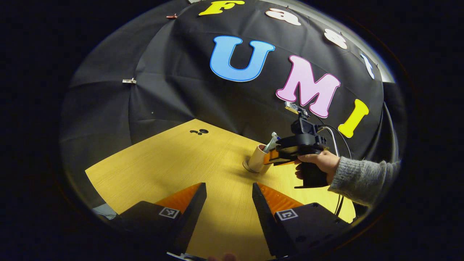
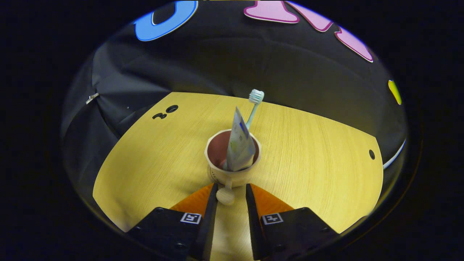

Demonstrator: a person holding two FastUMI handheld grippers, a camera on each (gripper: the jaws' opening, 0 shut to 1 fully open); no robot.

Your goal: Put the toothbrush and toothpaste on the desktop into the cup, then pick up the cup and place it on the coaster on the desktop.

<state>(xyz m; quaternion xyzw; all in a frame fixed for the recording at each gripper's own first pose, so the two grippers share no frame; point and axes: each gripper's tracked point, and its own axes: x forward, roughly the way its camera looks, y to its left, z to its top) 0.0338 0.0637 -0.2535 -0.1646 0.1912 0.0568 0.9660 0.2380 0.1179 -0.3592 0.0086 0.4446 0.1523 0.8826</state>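
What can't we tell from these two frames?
- Coaster: left gripper view shows just a sliver; the cup covers the rest.
- Right gripper: right gripper view, fingers flank the cup's handle; contact unclear.
- Toothbrush and toothpaste: lower ends hidden inside the cup.

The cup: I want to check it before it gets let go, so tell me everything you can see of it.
The cup is a pale beige mug with a darker reddish-brown inside and a small knob-like handle that lies between the right gripper's fingers. It stands upright on the wooden desktop, on a round coaster whose edge peeks out at its base. Inside, a toothpaste tube and a toothbrush stand up, bristles on top. Whether the fingers press the handle is unclear.
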